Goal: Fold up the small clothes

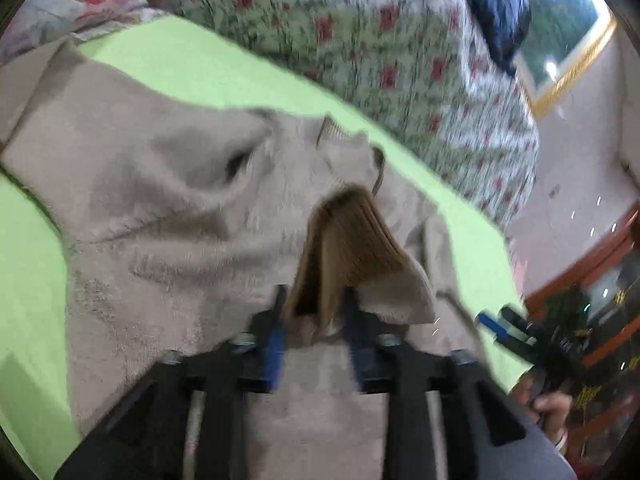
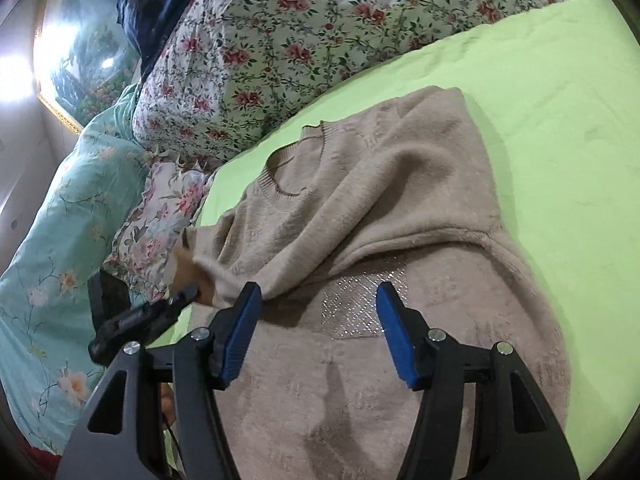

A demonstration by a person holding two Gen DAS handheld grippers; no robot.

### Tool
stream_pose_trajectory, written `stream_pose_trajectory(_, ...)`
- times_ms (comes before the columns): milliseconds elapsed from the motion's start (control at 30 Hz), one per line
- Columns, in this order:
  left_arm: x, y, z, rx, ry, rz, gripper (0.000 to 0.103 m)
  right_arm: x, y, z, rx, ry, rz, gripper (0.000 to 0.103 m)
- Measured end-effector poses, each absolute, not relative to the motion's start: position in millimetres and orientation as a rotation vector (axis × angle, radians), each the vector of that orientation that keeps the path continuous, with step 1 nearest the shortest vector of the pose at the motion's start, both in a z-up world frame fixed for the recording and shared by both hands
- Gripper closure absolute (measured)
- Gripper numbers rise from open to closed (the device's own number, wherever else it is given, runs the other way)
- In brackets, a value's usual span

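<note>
On the green sheet (image 2: 540, 92) the beige sweater (image 2: 400, 200) lies lengthwise — left gripper (image 1: 314, 304) clenches its ribbed cuff (image 1: 344, 248); right gripper (image 2: 318, 312) hovers released, nearer the body.

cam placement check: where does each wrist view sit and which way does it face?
Left wrist: on the left tongs, looking down its fingers at a ribbed cuff they pinch; a hand at right.
Right wrist: on the right tongs, open above the beige sweater; no hand visible.
Shared: sweater, green sheet, floral quilt, each other's tongs.

Right tongs (image 2: 318, 332) open over beige sweater (image 2: 400, 208) on green sheet (image 2: 560, 80); sleeve folded across.
</note>
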State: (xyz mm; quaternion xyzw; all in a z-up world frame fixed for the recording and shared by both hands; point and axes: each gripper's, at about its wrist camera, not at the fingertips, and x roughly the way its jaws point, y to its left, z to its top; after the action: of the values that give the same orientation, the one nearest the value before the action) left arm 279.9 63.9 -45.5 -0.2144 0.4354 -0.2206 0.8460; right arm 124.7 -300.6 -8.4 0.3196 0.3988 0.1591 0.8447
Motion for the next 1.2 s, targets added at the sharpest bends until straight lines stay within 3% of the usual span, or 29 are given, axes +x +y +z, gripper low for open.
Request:
stream_pose_trajectory(167,310.3,44.8,-61.4,-0.382,0.997,-0.538,0.059,119.2,-301.9,-6.8,0.69,0.838,0.332,0.042)
stream_pose_trajectory(267,313.0,21.9,-57.6,-0.249,1.015,-0.589,0.064,112.3,-310.6,-3.5,0.689,0.83,0.305,0.042)
stream_pose_trajectory(300,309.5,15.4,-53.8,-0.207,1.0,-0.602,0.083,110.8,-313.5,-3.0,0.691,0.827,0.297,0.042)
stream_pose_trajectory(333,304.7,11.4,-49.9,-0.172,0.988,-0.599,0.095,109.2,-317.9,-3.0,0.693,0.822,0.287,0.042)
stream_pose_trajectory(400,298.9,20.0,-43.8,-0.201,0.966,-0.545,0.096,108.4,-324.6,-4.1,0.695,0.816,0.266,0.041)
stream_pose_trajectory(500,290.6,74.2,-36.4,-0.483,0.885,-0.422,0.096,111.6,-333.0,-9.0,0.7,0.817,0.231,0.041)
stream_pose_trajectory(600,280.2,113.4,-60.2,-0.694,0.892,-0.304,0.096,117.3,-340.0,-13.0,0.686,0.819,0.186,0.041)
stream_pose_trajectory(733,274.6,105.1,-84.3,-0.672,0.974,-0.355,0.095,130.8,-345.3,-13.4,0.628,0.834,0.126,0.041)
stream_pose_trajectory(767,275.3,102.6,-87.0,-0.665,0.987,-0.365,0.093,134.8,-346.9,-12.9,0.61,0.834,0.116,0.041)
stream_pose_trajectory(833,278.4,99.1,-88.6,-0.659,0.994,-0.378,0.076,147.0,-352.0,-14.1,0.566,0.844,0.089,0.041)
stream_pose_trajectory(900,284.4,100.4,-87.8,-0.659,0.989,-0.365,0.07,168.3,-358.0,-21.4,0.537,0.888,0.061,0.041)
stream_pose_trajectory(967,288.0,104.5,-83.5,-0.64,0.966,-0.331,0.078,188.2,-359.7,-29.1,0.532,0.917,0.056,0.041)
stream_pose_trajectory(1000,290.0,102.1,-80.7,-0.618,0.963,-0.312,0.092,199.6,-359.7,-34.6,0.524,0.938,0.054,0.041)
stream_pose_trajectory(1133,287.3,100.5,-83.3,-0.565,0.986,-0.28,0.096,235.2,-350.4,-59.5,0.502,1.023,0.059,0.041)
stream_pose_trajectory(1167,285.2,99.4,-82.7,-0.55,0.985,-0.278,0.096,238.7,-346.7,-62.9,0.488,1.033,0.076,0.055)
stream_pose_trajectory(1200,284.2,96.6,-80.5,-0.534,0.982,-0.277,0.096,241.2,-343.6,-64.6,0.477,1.043,0.109,0.08)
